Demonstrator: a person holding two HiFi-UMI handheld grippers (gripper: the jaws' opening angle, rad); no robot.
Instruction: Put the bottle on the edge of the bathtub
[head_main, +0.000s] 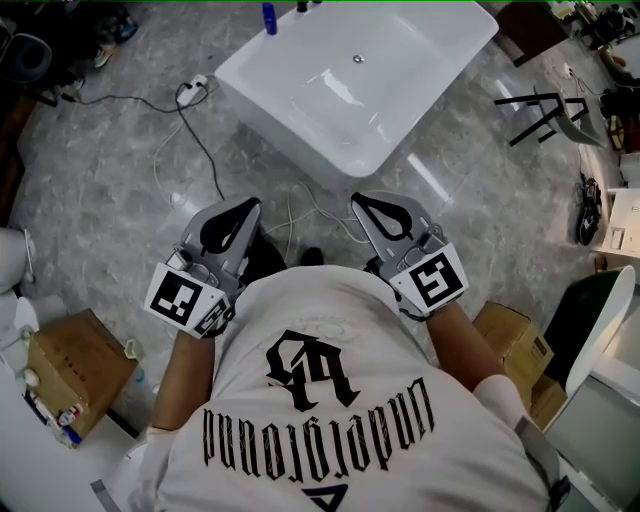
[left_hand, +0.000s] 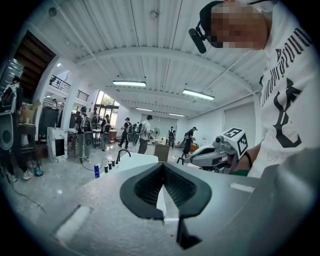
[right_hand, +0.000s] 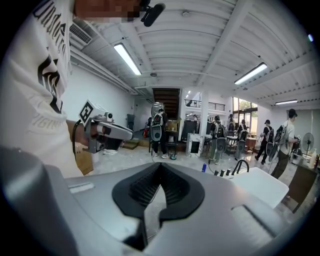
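Both tools clenched, holding nothing.
Left tool (head_main: 243, 208) and right tool (head_main: 365, 203) side by side; bathtub (head_main: 300, 120) ahead, blue bottle (head_main: 269, 18) at its far end.

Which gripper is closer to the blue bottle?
Left. The left hand-held gripper sits almost straight below the bottle in the head view, across the tub; the right hand-held gripper is farther off to the side.

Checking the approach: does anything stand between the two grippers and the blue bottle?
Only the tub itself: the bottle stands at its far left corner, while the left gripper and right gripper, jaws shut and empty, are at its near end. A cable lies on the floor to the left.
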